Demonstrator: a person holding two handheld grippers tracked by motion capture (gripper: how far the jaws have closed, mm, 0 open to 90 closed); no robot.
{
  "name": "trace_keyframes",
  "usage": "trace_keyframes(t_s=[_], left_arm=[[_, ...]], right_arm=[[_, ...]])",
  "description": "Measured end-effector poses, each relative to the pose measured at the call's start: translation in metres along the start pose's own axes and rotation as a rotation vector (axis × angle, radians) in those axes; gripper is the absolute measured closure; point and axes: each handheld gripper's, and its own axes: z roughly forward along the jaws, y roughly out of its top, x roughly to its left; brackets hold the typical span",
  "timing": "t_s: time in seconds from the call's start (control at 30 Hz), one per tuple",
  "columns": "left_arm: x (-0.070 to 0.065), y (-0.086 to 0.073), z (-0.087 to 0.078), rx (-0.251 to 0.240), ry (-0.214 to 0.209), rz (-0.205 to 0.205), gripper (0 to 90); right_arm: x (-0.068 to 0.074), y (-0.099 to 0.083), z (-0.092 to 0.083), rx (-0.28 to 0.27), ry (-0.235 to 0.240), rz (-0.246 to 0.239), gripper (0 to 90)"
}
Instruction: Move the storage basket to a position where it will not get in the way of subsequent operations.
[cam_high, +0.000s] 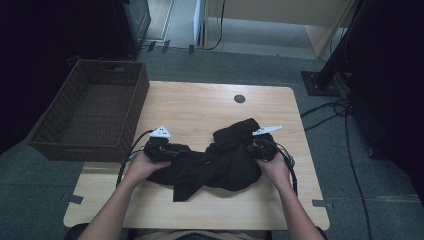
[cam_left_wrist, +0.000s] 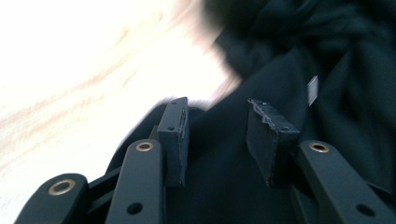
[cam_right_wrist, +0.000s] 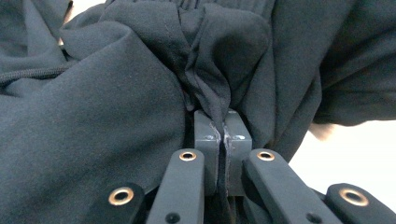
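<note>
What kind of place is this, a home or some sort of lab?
Probably a lab or recording room, not a home. A small wooden table stands on grey carpet, loose cables trail over the floor, and dark stands flank it. A wicker basket and black garment look like props.

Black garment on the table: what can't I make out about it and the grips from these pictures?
- Kind of garment: high view, bunched and dark, folds hide its shape.
- White tag: left gripper view, blurred, unreadable.
- Left gripper: jaws apart over cloth; motion blur hides any contact.
- Basket contents: high view, too dark to tell.
- Right gripper: clamps a fold; which part is hidden.
</note>
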Motion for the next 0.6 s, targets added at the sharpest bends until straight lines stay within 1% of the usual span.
trace_keyframes(t_s=[0.07, 0.13, 0.27, 0.33, 0.37, 0.4, 0.47, 0.53, 0.6], left_arm=[[-0.003, 0.003, 0.000, -0.011, -0.001, 0.012, 59.7], [-0.005, 0.004, 0.002, -0.011, -0.002, 0.013, 59.7], [-0.001, 0.001, 0.008, 0.040, 0.009, 0.018, 58.3], [0.004, -0.002, 0.011, 0.057, 0.018, 0.002, 56.8], [0.009, -0.004, 0.012, 0.067, 0.022, -0.014, 55.8], [0.011, -0.006, 0.013, 0.065, 0.023, -0.027, 55.3], [0.016, -0.008, 0.016, 0.071, 0.011, -0.055, 52.3], [0.018, -0.010, 0.017, 0.069, 0.008, -0.066, 49.8], [0.019, -0.011, 0.018, 0.071, 0.007, -0.068, 48.6]], right_arm=[[0.006, 0.007, 0.008, -0.001, 0.016, -0.015, 87.6], [0.013, 0.015, 0.017, -0.002, 0.028, -0.041, 87.5], [0.029, 0.029, 0.035, -0.008, 0.059, -0.073, 86.9], [0.035, 0.034, 0.042, -0.017, 0.067, -0.086, 86.2], [0.037, 0.036, 0.045, -0.020, 0.071, -0.092, 85.5], [0.040, 0.038, 0.048, -0.027, 0.074, -0.092, 84.3], [0.041, 0.040, 0.049, -0.030, 0.072, -0.088, 80.3], [0.039, 0.043, 0.045, -0.040, 0.069, -0.081, 72.9], [0.037, 0.047, 0.037, -0.064, 0.083, -0.072, 67.4]])
